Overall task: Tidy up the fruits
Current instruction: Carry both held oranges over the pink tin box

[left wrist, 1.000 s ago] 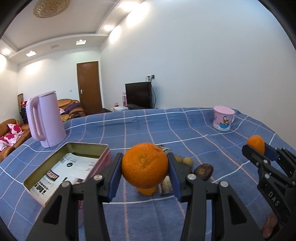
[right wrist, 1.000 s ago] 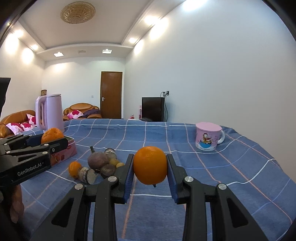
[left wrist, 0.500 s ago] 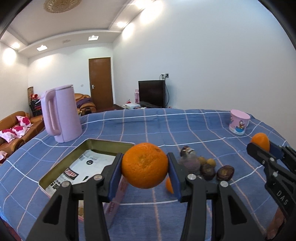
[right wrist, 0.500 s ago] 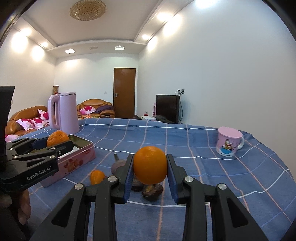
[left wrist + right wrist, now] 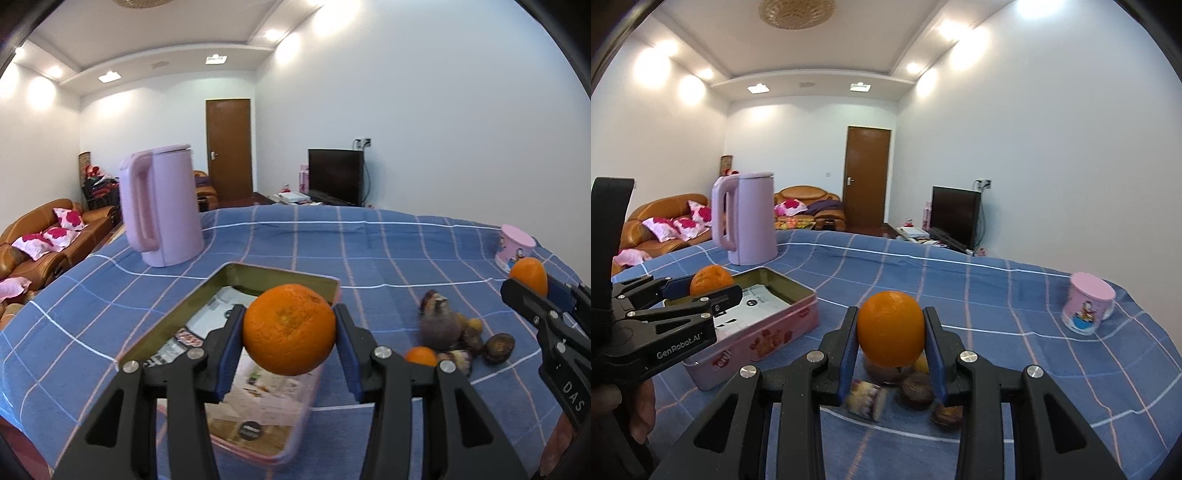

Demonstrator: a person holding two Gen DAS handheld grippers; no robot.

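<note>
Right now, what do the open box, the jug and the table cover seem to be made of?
Box: probably tin; thin brassy, shiny inner walls, pink painted outside, printed paper inside.
Jug: likely plastic, though it could be coated metal; smooth, matte lilac, moulded handle.
Cover: woven cloth; blue with pale check lines, soft ripples where it lies.

White walls (image 5: 1034,147), brown door (image 5: 867,177), leather sofa (image 5: 44,236), ceiling spotlights (image 5: 757,88)

A home living room: leather sofa (image 5: 668,221), television (image 5: 955,216), wooden door (image 5: 866,177).
</note>
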